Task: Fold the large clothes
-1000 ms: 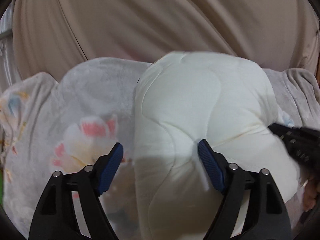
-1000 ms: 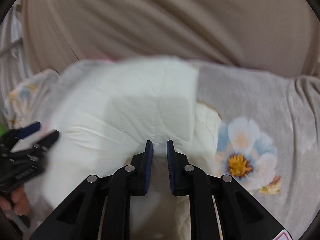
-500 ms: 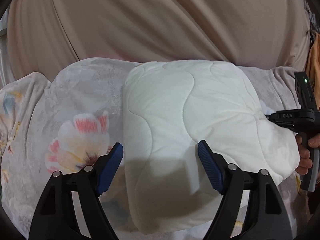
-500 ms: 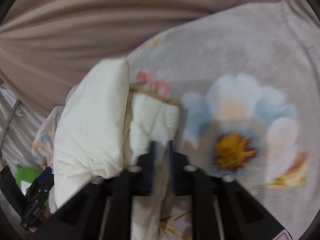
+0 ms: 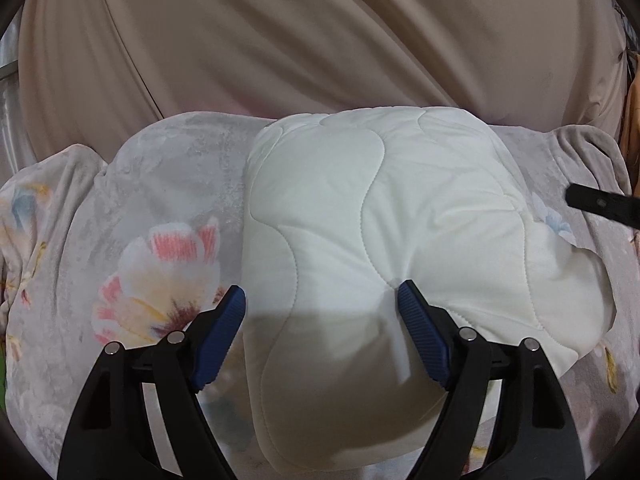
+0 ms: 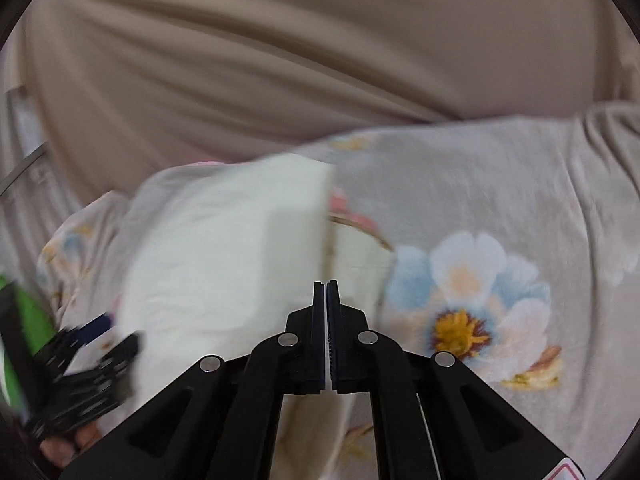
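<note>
A white quilted garment [image 5: 380, 232] lies folded into a thick bundle on a grey floral blanket [image 5: 160, 208]. My left gripper [image 5: 320, 312] is open, its blue pads either side of the bundle's near left part, a little above it. The bundle also shows in the right wrist view [image 6: 224, 264], blurred. My right gripper [image 6: 326, 286] is shut with nothing visibly between its jaws, at the bundle's right edge. A piece of the right gripper shows at the right of the left wrist view [image 5: 600, 204]. The left gripper shows blurred at lower left of the right wrist view [image 6: 84, 364].
A beige curtain [image 5: 320, 40] hangs right behind the blanket. The blanket's blue flower [image 6: 468, 292] lies right of the bundle. Something green [image 6: 24, 320] sits at the far left edge. A pale metal rail [image 6: 28, 160] shows at the left.
The right gripper has closed fully and swung back level beside the bundle. The left gripper has stayed open and pulled back, so the bundle looks flatter and wider.
</note>
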